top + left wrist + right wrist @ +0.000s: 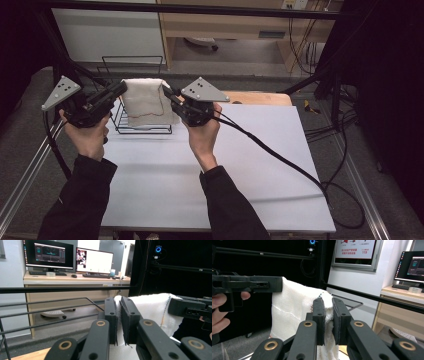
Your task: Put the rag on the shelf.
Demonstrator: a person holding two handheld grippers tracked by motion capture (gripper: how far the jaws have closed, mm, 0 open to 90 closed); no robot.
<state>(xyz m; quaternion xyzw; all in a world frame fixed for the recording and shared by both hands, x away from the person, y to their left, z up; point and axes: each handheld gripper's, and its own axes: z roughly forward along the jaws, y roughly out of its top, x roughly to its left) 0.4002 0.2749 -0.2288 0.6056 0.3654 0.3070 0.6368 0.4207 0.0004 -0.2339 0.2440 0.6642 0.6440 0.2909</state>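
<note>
A white cloth [146, 101] with a thin red-brown stitched line hangs stretched between my two grippers, above the far left part of the table. My left gripper [121, 88] is shut on the cloth's upper left corner [119, 305]. My right gripper [165, 90] is shut on its upper right corner [327, 305]. In the left gripper view the right gripper [190, 308] shows at the cloth's far edge. The right gripper view shows the left gripper [249, 284] and its hand at the cloth's other corner. The cloth's lower edge hangs in front of the wire rack.
A black wire rack [134, 95] stands at the table's far left, behind and under the cloth. The white table top [210, 165] spreads toward me. A wooden board [260, 97] lies at the far edge. Black cables [280, 155] trail right from the right gripper.
</note>
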